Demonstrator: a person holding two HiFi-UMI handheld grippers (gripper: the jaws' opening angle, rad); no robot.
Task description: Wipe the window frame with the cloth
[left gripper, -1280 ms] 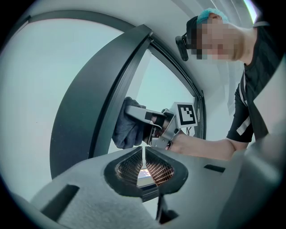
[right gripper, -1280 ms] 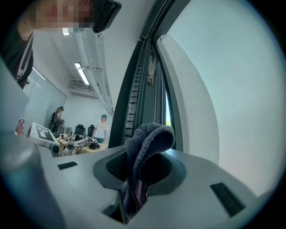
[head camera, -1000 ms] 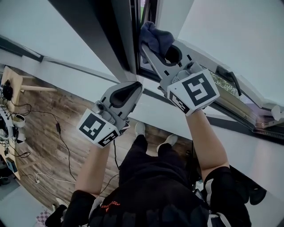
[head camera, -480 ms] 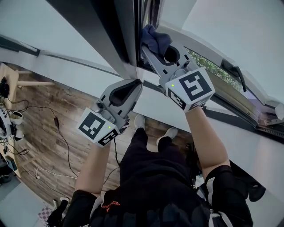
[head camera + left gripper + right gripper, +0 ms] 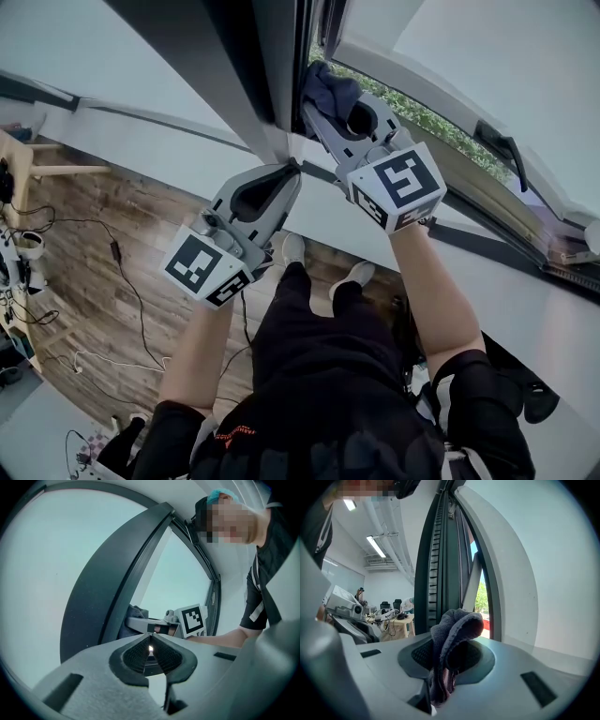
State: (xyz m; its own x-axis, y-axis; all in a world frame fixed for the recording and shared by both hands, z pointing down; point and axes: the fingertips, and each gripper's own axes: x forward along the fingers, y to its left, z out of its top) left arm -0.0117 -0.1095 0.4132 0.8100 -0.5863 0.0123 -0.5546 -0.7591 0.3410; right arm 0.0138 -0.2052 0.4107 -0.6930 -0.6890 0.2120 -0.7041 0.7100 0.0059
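Observation:
A dark blue-grey cloth (image 5: 330,89) (image 5: 452,637) is bunched between the jaws of my right gripper (image 5: 323,108) (image 5: 451,654), which is shut on it. The cloth sits against the dark window frame (image 5: 272,66) (image 5: 443,559) at the gap of the opened sash. My left gripper (image 5: 286,173) (image 5: 150,649) is lower and to the left, its tips shut with nothing held, just at the frame's lower corner. In the left gripper view the dark frame (image 5: 117,588) arcs overhead, and the cloth (image 5: 133,618) and the right gripper's marker cube (image 5: 193,619) show beyond it.
A window handle (image 5: 502,150) sits on the opened sash at right, with greenery (image 5: 422,117) outside. Below are a wooden floor (image 5: 103,281) with cables and a desk (image 5: 23,169) at left. The person's legs and shoes (image 5: 323,277) stand beneath the window.
The sash at right has swung wider, showing more greenery outside. My right gripper with the cloth stays at the frame gap, shifted slightly. The left gripper has barely moved.

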